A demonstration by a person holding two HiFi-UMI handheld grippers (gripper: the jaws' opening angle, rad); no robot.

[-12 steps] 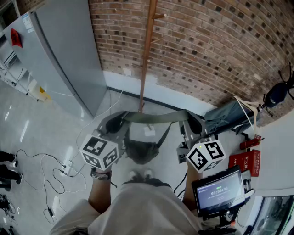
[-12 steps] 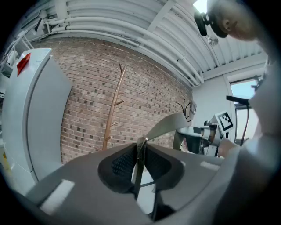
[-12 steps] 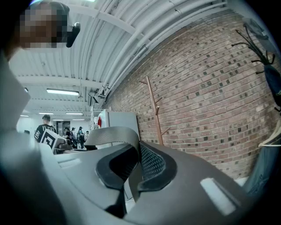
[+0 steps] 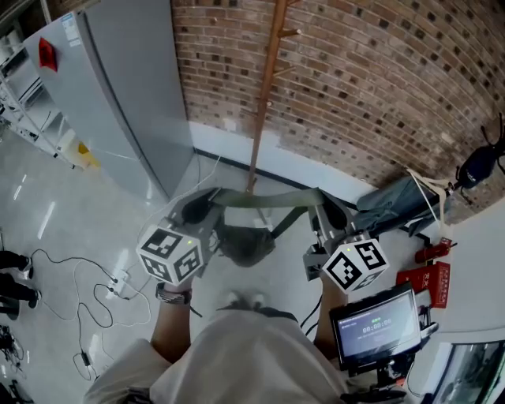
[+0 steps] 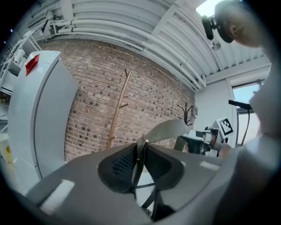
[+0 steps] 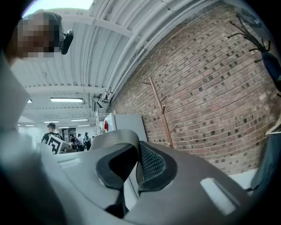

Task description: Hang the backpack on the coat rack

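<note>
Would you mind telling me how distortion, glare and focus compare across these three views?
Head view: the brick wall bows slightly, and pale glare streaks the floor. Left gripper view: strong fisheye, black corners, a blown-out ceiling light, a sharp backpack strap behind a soft foreground. Right gripper view: same fisheye; the coat rack leans and the top edge is washed out.

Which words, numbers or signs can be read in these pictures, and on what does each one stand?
Nothing can be read with certainty.
Screen: a row of digits, too small to read.
Red box: white characters, too blurred to read.
Red sticker on the grey cabinet: no legible print.
</note>
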